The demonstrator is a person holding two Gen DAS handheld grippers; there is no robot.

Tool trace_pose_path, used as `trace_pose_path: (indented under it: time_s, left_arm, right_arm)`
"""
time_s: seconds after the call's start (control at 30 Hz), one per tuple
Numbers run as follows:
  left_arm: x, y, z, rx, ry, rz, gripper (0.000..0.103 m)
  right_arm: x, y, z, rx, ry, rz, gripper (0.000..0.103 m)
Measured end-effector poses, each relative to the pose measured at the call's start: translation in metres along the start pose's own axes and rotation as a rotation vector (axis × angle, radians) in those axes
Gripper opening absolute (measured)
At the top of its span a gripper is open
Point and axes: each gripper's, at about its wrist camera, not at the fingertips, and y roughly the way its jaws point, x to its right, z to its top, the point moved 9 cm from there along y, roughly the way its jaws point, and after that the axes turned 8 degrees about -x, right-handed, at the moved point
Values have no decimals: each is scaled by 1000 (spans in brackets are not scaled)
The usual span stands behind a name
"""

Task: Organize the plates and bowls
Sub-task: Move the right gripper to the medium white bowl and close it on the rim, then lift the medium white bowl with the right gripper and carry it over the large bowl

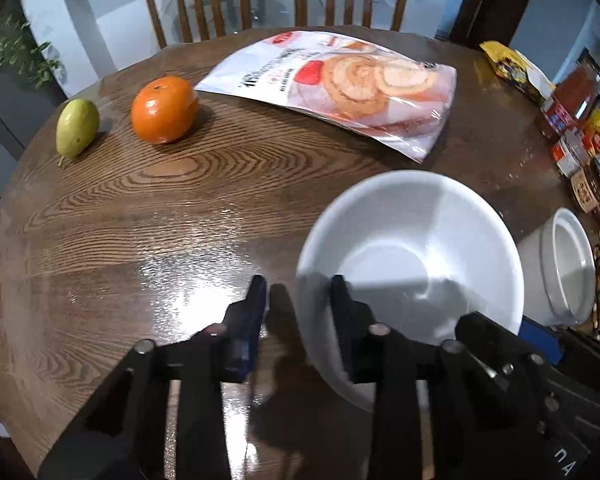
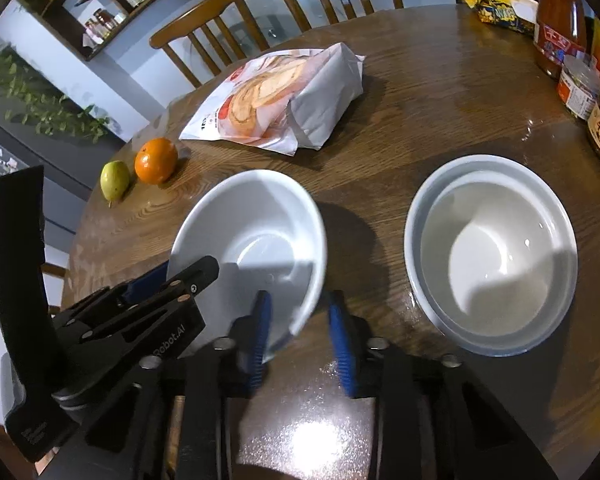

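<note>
— Item one? 
— Round white ceramic bowl (image 2: 256, 240), tilting above the brown wooden table (image 2: 400, 120); left gripper (image 1: 298, 300) and right gripper (image 2: 300, 312) are each straddling its rim, jaws spread.
— Beside it?
— Two nested white bowls (image 2: 492, 256) are sitting well apart on the right.

right tongs (image 2: 300, 332) straddle white bowl (image 2: 248, 240) rim | stacked bowls (image 2: 492, 256) beside

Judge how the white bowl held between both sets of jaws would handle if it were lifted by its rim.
The white bowl looks rigid and glazed, so its thin rim may slip between the jaws of the left gripper or right gripper. It appears ceramic: probably heavy for its size and breakable. It already sits tilted, so it could swing.
</note>
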Motion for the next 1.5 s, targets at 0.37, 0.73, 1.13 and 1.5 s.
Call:
trace_pose_path:
  time_s: [0.37, 0.73, 1.13, 1.5]
  left_arm:
    - [7, 0, -8, 9, 50, 27, 14]
    - [15, -33, -15, 77, 57, 36, 14]
    - [23, -85, -49, 164, 53, 46, 14]
    - [22, -115, -88, 203, 12, 48, 14]
  right_arm:
    - [-1, -1, -6, 17, -50, -19, 19]
    - [-6, -29, -16, 67, -62, 14, 19]
    - [-15, -78, -52, 129, -133, 46, 19]
    - [-25, -100, -88, 138, -183, 74, 19]
